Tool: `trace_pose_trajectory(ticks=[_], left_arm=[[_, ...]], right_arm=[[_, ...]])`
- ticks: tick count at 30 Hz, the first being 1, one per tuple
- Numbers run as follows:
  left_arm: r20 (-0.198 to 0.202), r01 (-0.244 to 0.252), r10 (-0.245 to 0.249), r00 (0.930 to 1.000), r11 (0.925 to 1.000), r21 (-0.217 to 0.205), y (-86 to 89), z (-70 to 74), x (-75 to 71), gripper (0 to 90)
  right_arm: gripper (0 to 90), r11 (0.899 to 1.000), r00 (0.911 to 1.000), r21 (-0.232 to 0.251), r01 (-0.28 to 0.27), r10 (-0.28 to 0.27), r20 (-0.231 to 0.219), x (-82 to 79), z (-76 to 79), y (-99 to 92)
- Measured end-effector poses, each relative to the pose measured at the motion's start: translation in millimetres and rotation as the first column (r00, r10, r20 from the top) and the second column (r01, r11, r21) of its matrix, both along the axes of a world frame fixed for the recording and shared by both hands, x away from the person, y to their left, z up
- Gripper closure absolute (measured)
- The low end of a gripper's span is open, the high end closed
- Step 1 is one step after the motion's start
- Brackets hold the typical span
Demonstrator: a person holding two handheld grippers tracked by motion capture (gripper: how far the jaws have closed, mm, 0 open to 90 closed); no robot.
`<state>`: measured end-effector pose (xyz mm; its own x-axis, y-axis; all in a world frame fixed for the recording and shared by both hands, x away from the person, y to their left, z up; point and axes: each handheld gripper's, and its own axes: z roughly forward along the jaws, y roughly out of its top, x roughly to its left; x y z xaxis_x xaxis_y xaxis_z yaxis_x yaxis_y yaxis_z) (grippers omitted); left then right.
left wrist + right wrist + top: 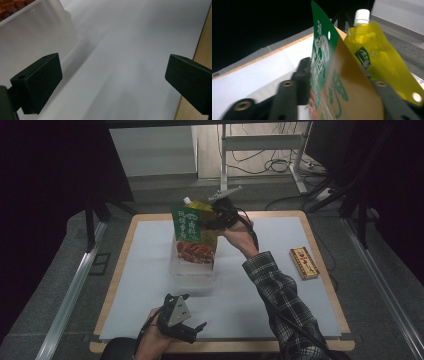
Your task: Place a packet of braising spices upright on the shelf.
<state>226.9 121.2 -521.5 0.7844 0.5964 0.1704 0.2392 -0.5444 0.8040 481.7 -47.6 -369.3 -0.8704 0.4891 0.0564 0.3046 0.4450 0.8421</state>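
A green and brown food packet (192, 234) stands upright in a clear plastic container (192, 270) at the middle of the white mat. Behind it stands a yellow spouted pouch (200, 206) with a white cap. My right gripper (210, 222) reaches the packet's upper right edge. In the right gripper view the packet (324, 55) stands between the jaws of that gripper (339, 75), which are spread wider than the thin packet, so it is open; the yellow pouch (377, 52) is just beyond. My left gripper (197, 327) rests near the front edge, open and holding nothing (112, 82), the container's wall (37, 32) to its left.
A small red and yellow box (304, 262) lies at the table's right side. The white mat (260, 290) covers most of the wooden tabletop (114, 280). Dark curtains, frame legs and cables surround the table beyond its far edge.
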Motion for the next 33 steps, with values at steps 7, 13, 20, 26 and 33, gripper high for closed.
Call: trace_pose_trajectory(ticks=[7,13,20,26,33], left_arm=[[0.000,0.001,-0.001,1.0000,1.0000,0.003,-0.8,-0.4,-0.2,0.8],[0.000,0.000,0.000,1.0000,1.0000,0.007,-1.3,-0.8,-0.1,0.9],[0.000,0.001,-0.001,1.0000,0.9999,0.016,-1.0,-1.0,0.4,0.8],[0.000,0.000,0.000,1.0000,0.9999,0.015,-0.8,-1.0,0.6,0.8],[-0.001,-0.004,0.004,1.0000,1.0000,-0.006,-0.6,-0.8,0.4,0.8]], right_arm=[[37.5,0.999,0.9996,-0.027,0.018,-0.017,0.021,-3.5,-0.1,-8.4],[31.6,0.999,0.9996,-0.028,0.024,-0.024,0.013,-4.3,-4.2,-19.1],[26.0,0.999,0.9993,-0.028,0.034,-0.034,0.015,-8.3,-9.3,-30.1],[21.5,0.999,0.9990,-0.035,0.042,-0.042,0.014,-12.6,-15.1,-40.3],[14.2,0.999,0.9991,-0.035,0.041,-0.041,0.008,-20.1,-22.5,-52.1]])
